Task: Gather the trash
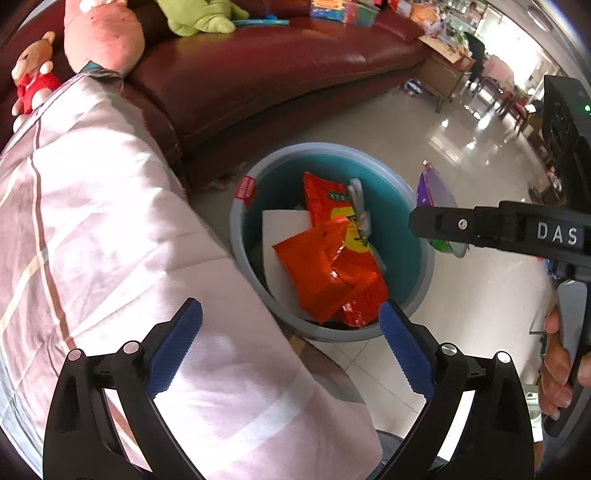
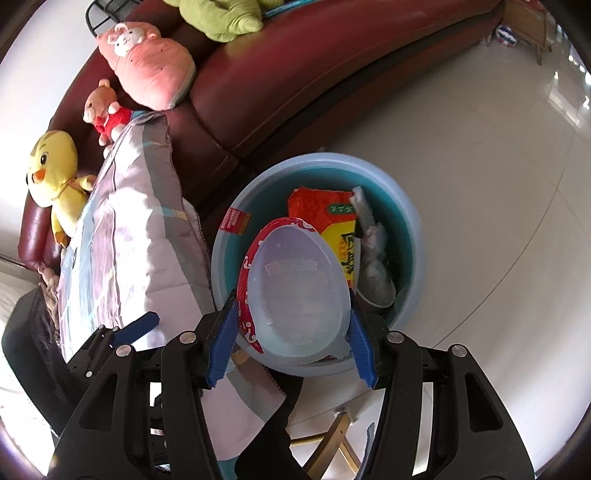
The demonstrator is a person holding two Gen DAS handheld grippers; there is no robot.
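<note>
A grey-blue trash bin stands on the floor beside the sofa. Orange snack wrappers and white paper lie in it. My right gripper is shut on a round instant-noodle bowl with a clear lid, held tilted just above the bin's near side. In the left wrist view that bowl shows behind the right gripper's finger at the bin's right rim. My left gripper is open and empty, above the bin's near edge and a pale quilt.
A dark red leather sofa carries plush toys: pink, green, small bear, yellow chick. The quilt drapes left of the bin. Glossy tiled floor lies to the right. A wooden stool sits below.
</note>
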